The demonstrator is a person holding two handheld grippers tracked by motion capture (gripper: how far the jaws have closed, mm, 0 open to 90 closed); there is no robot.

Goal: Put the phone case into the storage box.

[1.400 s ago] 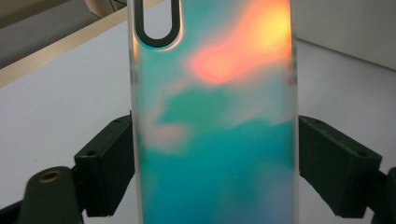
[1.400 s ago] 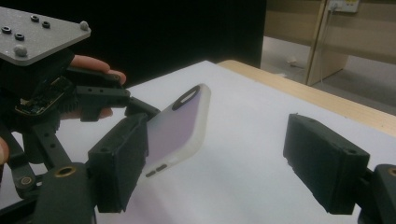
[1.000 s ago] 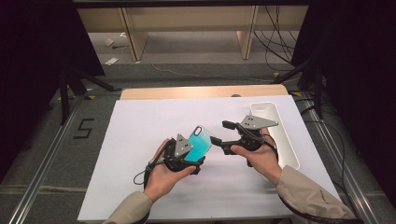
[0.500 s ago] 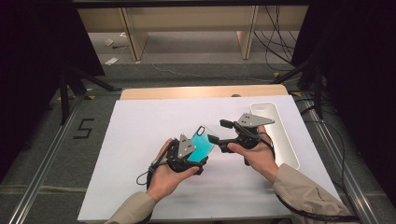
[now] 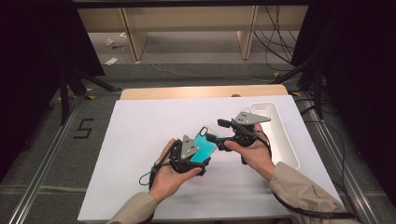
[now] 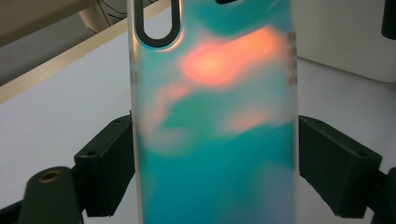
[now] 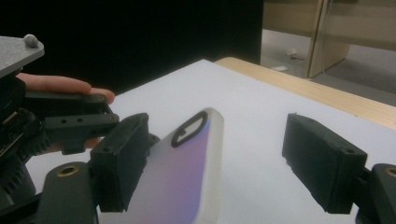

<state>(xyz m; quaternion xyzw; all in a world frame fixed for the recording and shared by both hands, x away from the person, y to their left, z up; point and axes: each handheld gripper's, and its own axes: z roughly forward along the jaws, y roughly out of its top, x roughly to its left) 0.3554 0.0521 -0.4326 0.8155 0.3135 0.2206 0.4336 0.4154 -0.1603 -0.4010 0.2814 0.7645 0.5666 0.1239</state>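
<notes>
We have the phone case clamped by its 2 long edges in the left gripper, held above the near middle of the white table, camera cutout pointing far. Over the last second the right gripper has come in from the right, toward the case's far end; its jaws stand apart, one beside the case's edge, the other well clear, gripping nothing. We read this as a handover about to start: the right gripper must close before the left lets go. The white tray sits at the right.
</notes>
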